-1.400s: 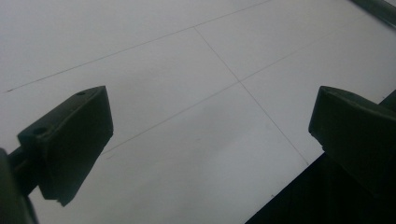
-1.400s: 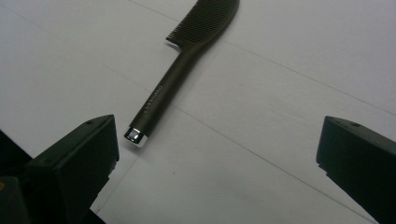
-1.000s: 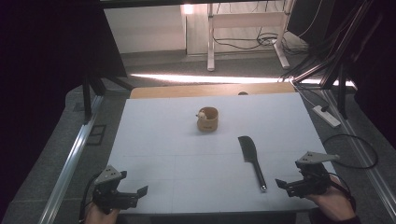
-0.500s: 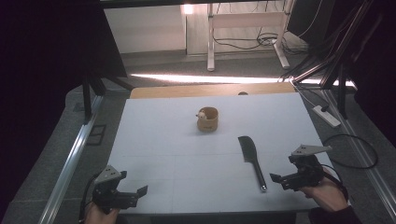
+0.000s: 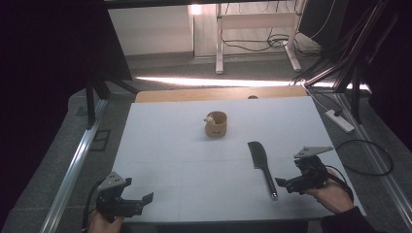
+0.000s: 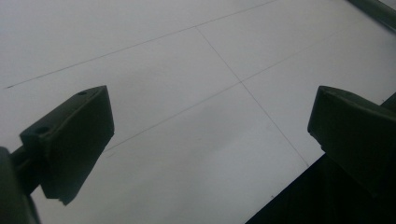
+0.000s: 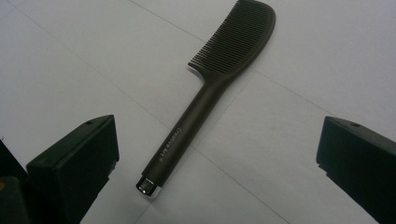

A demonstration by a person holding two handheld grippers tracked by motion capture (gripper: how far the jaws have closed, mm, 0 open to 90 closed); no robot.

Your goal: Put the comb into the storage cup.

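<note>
Comb (image 7: 219, 74) flat on table (image 5: 194, 165) | just ahead of right tool (image 5: 286, 183) | jaws wide apart, empty

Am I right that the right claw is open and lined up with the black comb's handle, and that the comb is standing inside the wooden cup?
Not quite: the comb lies flat on the table, apart from the wooden cup, as the high view shows. The right claw is indeed open, facing the handle.

- High view looks forward and down over the whole table (image 5: 170, 145).
- Left gripper view sits close above bare tabletop near its edge.
- Right gripper view looks closely at the comb (image 7: 210, 88), also lower right in the high view.
</note>
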